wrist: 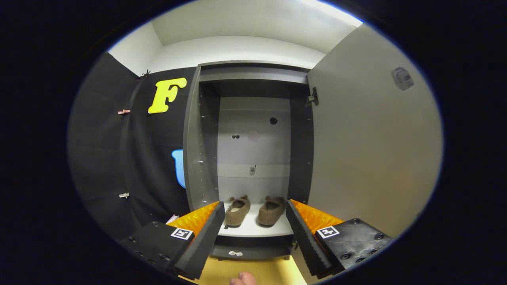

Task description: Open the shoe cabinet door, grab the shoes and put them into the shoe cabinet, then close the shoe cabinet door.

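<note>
Gripper view: two brown shoes sit side by side on the white shelf [253, 228] at the bottom of the shoe cabinet [253, 118]. The left shoe [237, 211] and the right shoe [271, 211] are close to each other but do not touch. Both have their heels toward the camera and their toes toward the back wall of the cabinet.

The gripper [253, 221] has its fingers wide open. Nothing is between them. The shoes lie beyond the fingertips, seen through the gap, and the fingers do not touch them.

The cabinet is tall and grey inside, with dark side walls. The back wall is light and has a few small dark holes in it. The cabinet door [372, 142] is swung wide open to the right of the cabinet. It hangs on a small metal hinge [313, 97] near the top. A little sticker [402, 78] is high up on the door.

To the left of the cabinet is the black cloth wall [119, 158] with a few small clips on it. Under the cabinet the floor [253, 271] is yellow-brown. A bit of a fingertip [242, 279] peeks in low down between the gripper's fingers.
</note>
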A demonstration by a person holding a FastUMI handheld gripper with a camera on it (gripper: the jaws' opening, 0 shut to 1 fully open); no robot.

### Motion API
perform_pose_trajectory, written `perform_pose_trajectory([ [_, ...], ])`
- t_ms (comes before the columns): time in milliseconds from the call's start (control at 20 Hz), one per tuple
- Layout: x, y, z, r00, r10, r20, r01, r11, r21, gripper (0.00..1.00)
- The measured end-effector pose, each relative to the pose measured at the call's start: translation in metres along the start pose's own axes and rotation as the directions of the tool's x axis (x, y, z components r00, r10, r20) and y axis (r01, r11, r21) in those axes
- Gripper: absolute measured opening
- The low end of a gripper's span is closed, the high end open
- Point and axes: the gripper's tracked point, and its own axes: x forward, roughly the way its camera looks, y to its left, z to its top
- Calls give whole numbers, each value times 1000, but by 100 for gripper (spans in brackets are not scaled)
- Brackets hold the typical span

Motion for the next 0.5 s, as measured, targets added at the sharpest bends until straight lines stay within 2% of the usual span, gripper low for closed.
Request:
perform_pose_trajectory([
  [250,-71,-24,3,1000,-9,-13,8,1000,-30,97],
  [400,-116,-59,14,1000,-13,8,13,1000,13,97],
  [500,-136,-97,11,999,-46,8,46,999,2,97],
])
